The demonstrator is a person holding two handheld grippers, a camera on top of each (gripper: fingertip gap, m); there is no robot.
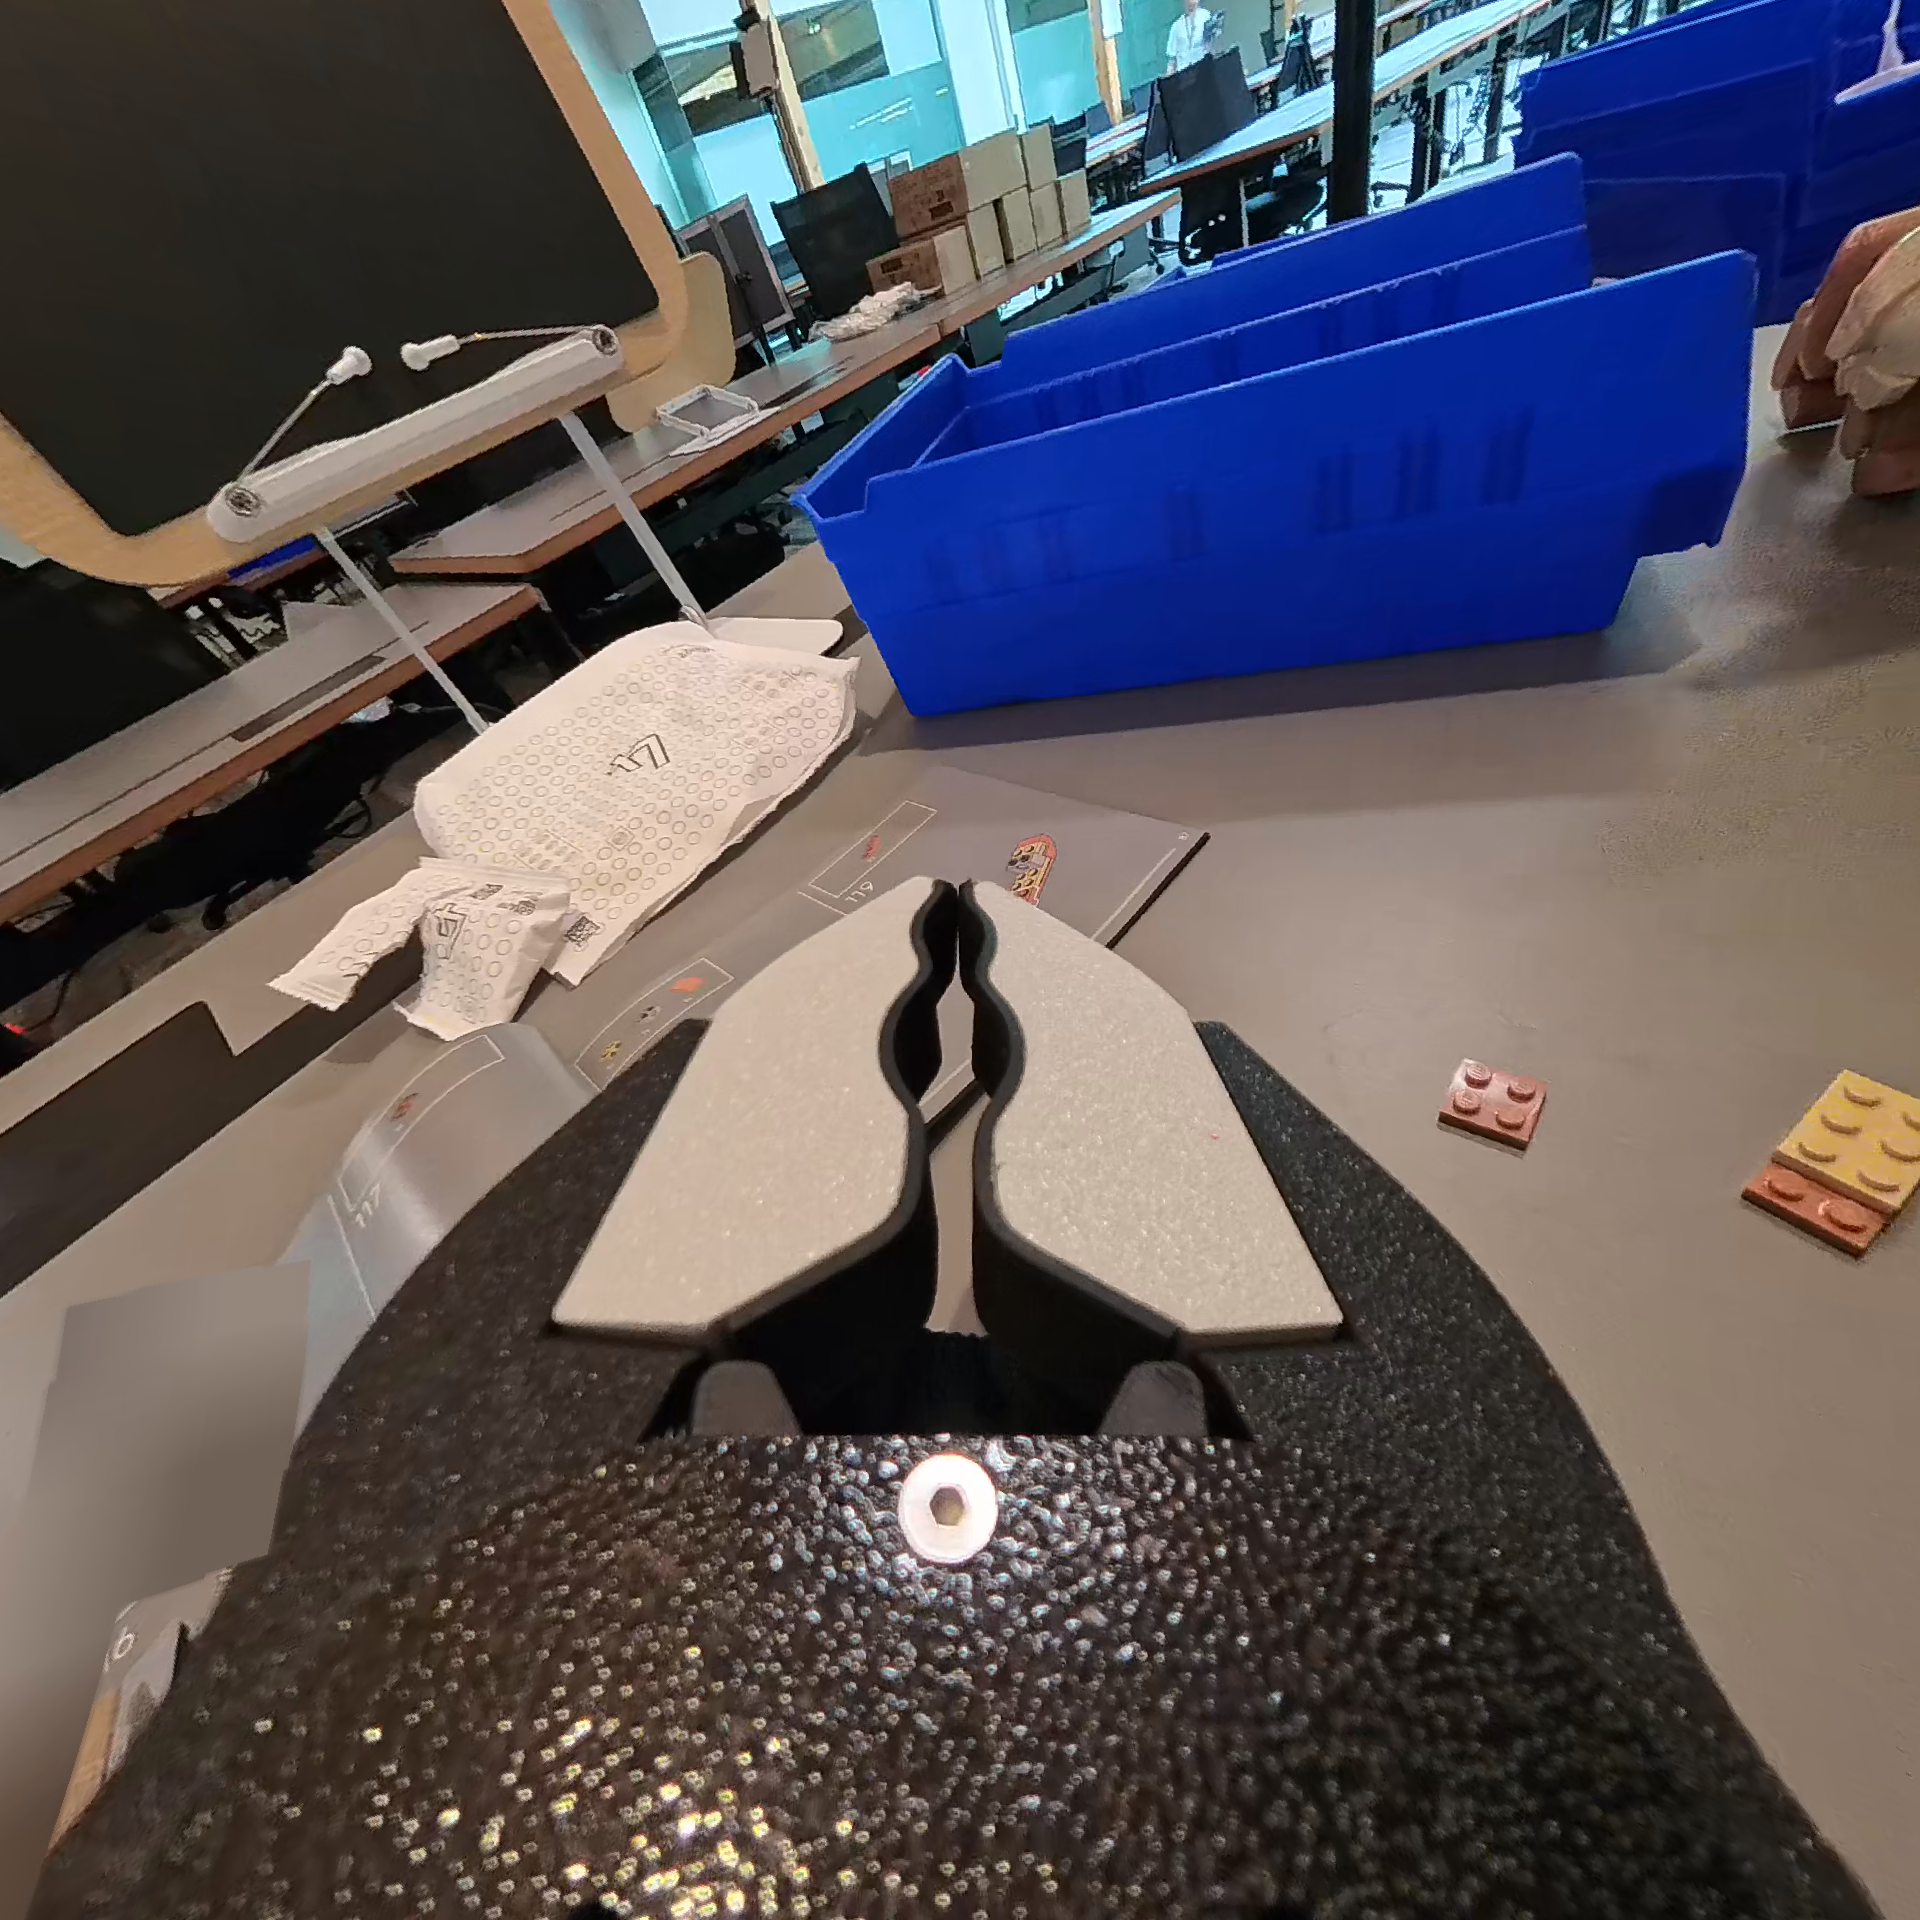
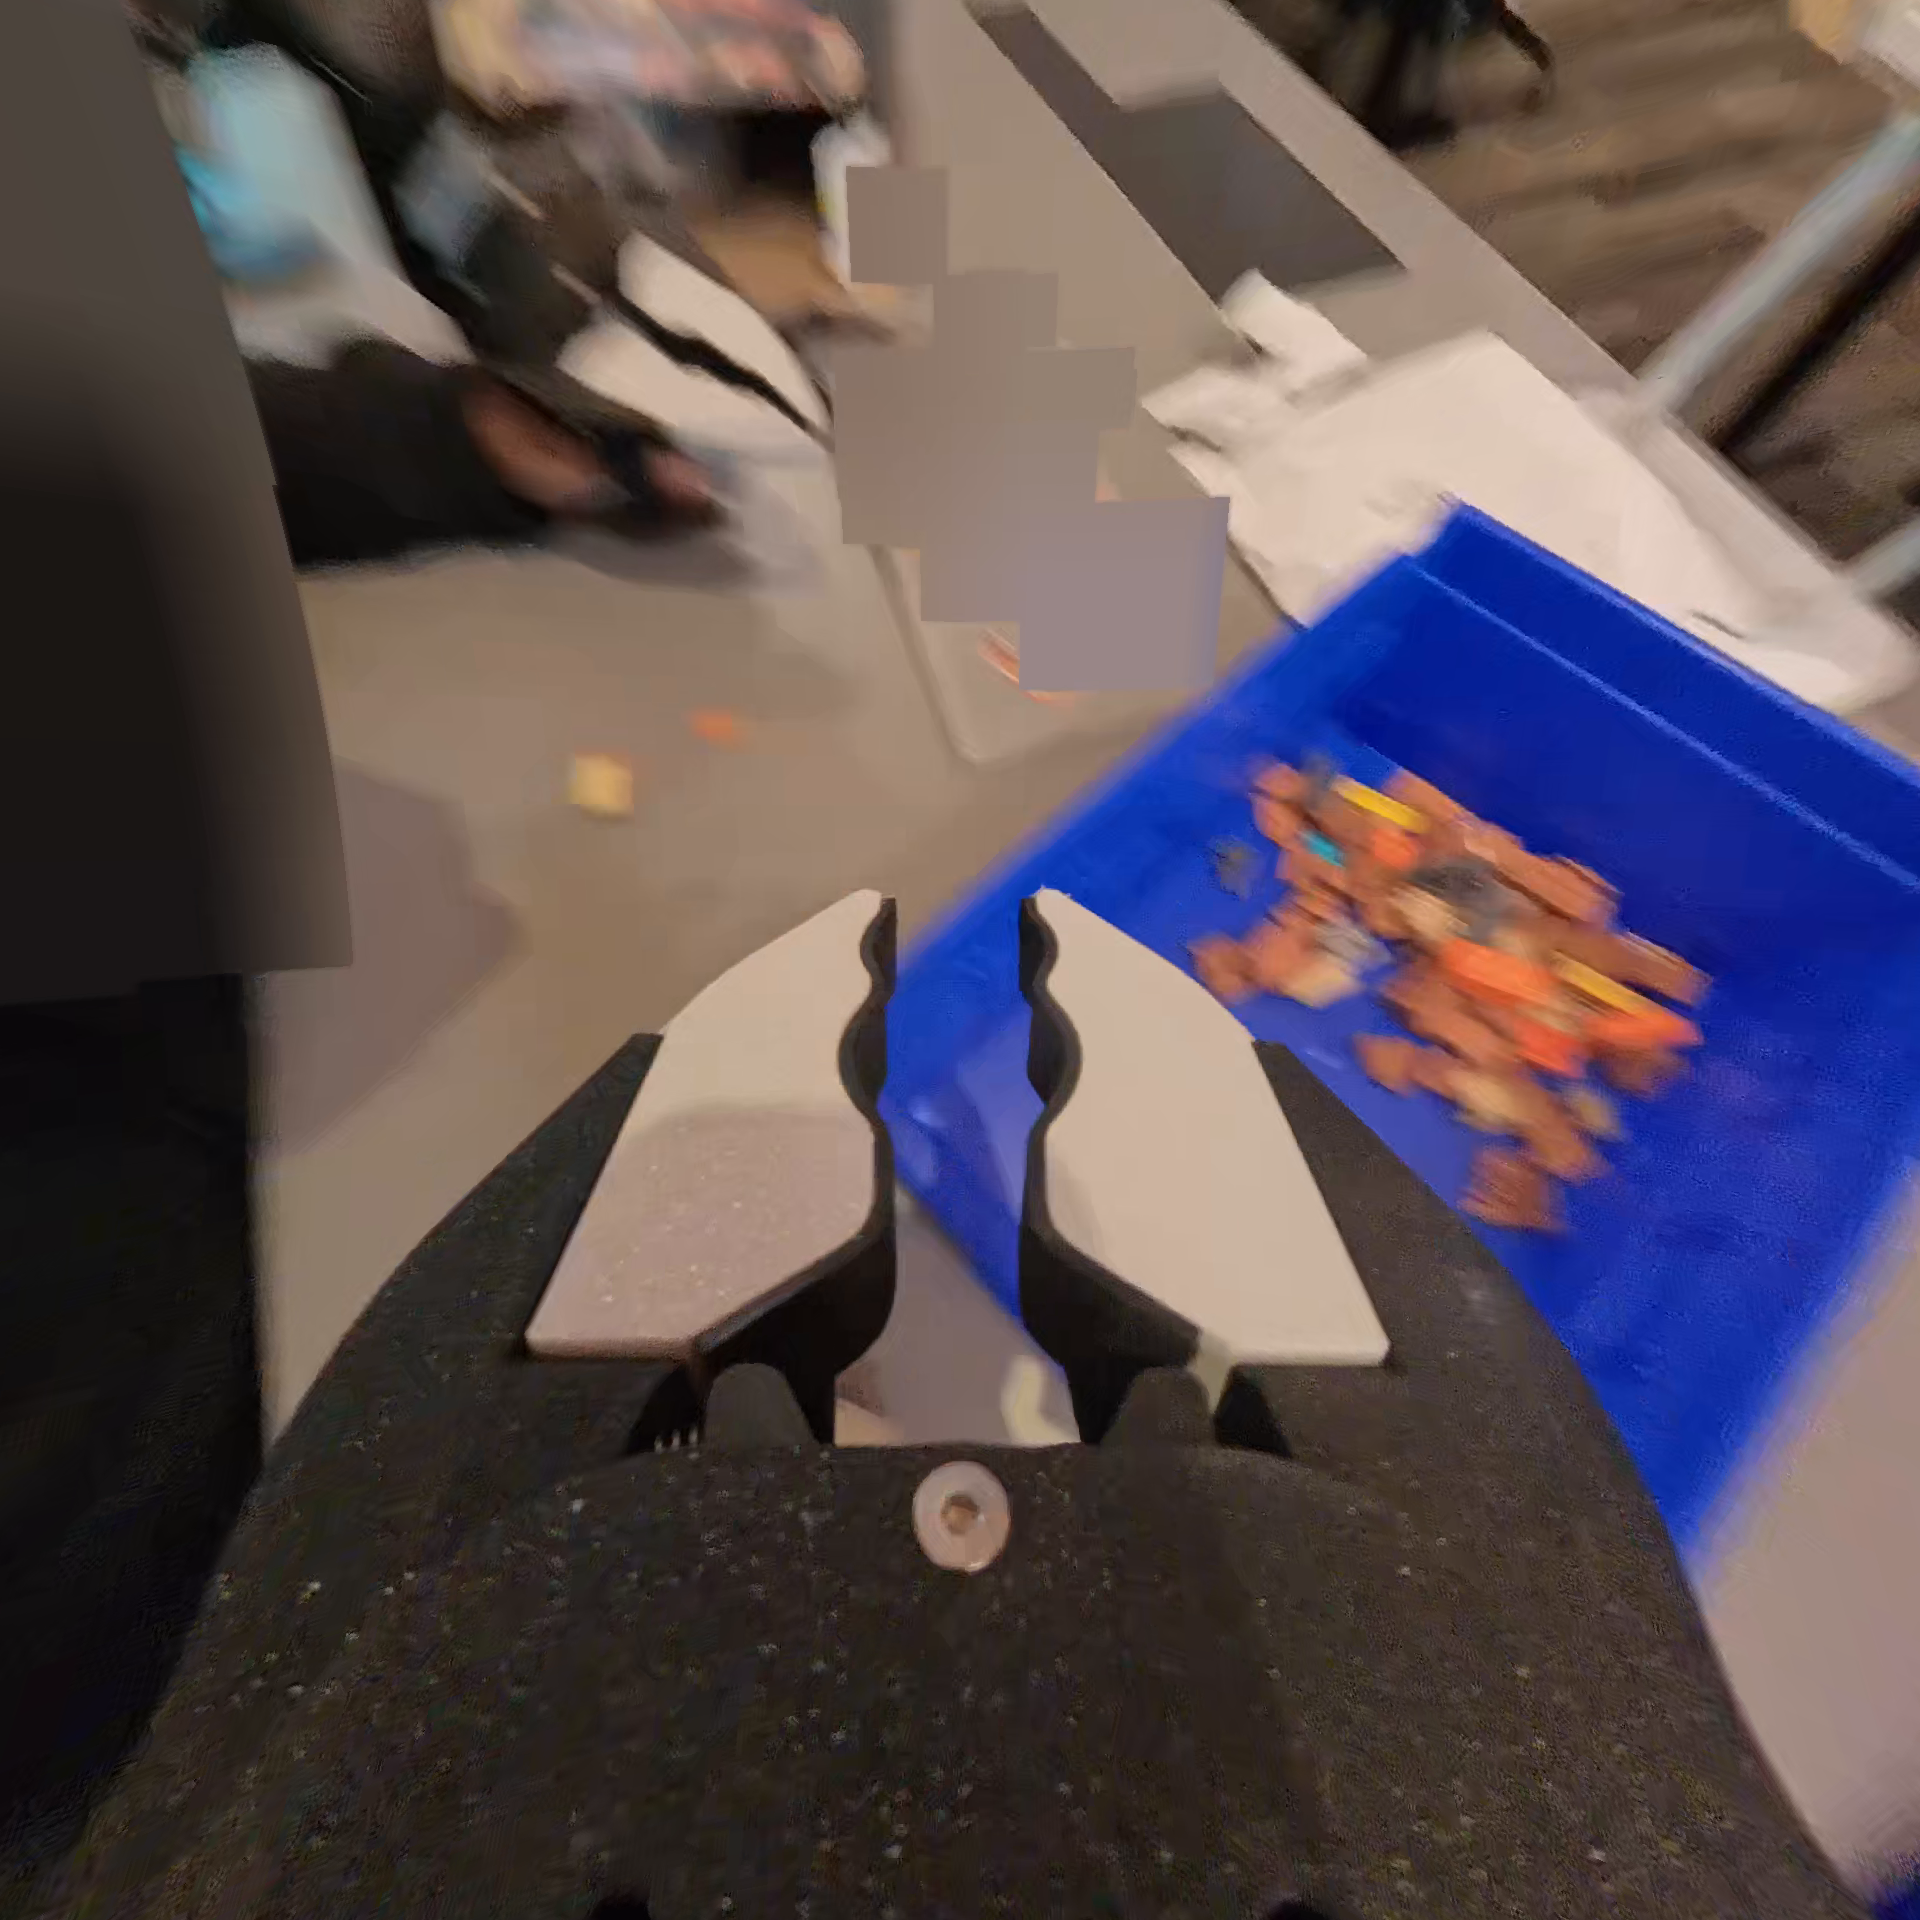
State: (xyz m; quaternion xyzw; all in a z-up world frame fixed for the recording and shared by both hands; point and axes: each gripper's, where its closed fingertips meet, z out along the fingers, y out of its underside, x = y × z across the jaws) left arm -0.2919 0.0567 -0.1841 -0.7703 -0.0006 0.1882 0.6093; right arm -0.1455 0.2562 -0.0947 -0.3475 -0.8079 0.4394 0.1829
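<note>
— Closest to the lens, what are you seeing on the left?

— Black pebbled housing, then the left gripper (image 1: 957,894) with its jaws pressed together at the tips and nothing lying between them. It is hovering over an open instruction booklet (image 1: 1101,862) lying flat on the grey tabletop (image 1: 1455,883).

— And what is lying around it?

— Torn white paper bags (image 1: 634,769) are sitting to the left of the booklet, a smaller crumpled one (image 1: 457,956) nearer. Off to the right, a small reddish-brown plate (image 1: 1493,1104) is lying alone, well apart from the tips, and farther right a tan plate is sitting on a brown one (image 1: 1844,1158). Stacked blue bins (image 1: 1247,582) are standing beyond the booklet, walling off the far side.

— Anything at the edge?

— A person's hand (image 1: 1860,364) is showing at the right border, near the bins.

— And the right side?

— The right gripper (image 2: 958,914) is hanging with its jaws apart and bare, blue showing through the gap. Its tips are lining up over the near corner of a blue bin (image 2: 1558,644) holding a blurred heap of orange and brown bricks (image 2: 1475,977), which is sitting right of the tips. The view is smeared, so details are hard to tell.

— Beyond it?

— Two small pieces (image 2: 601,781) are lying on the bare tabletop to the left, and white paper (image 2: 1455,457) is lying behind the bin.
</note>
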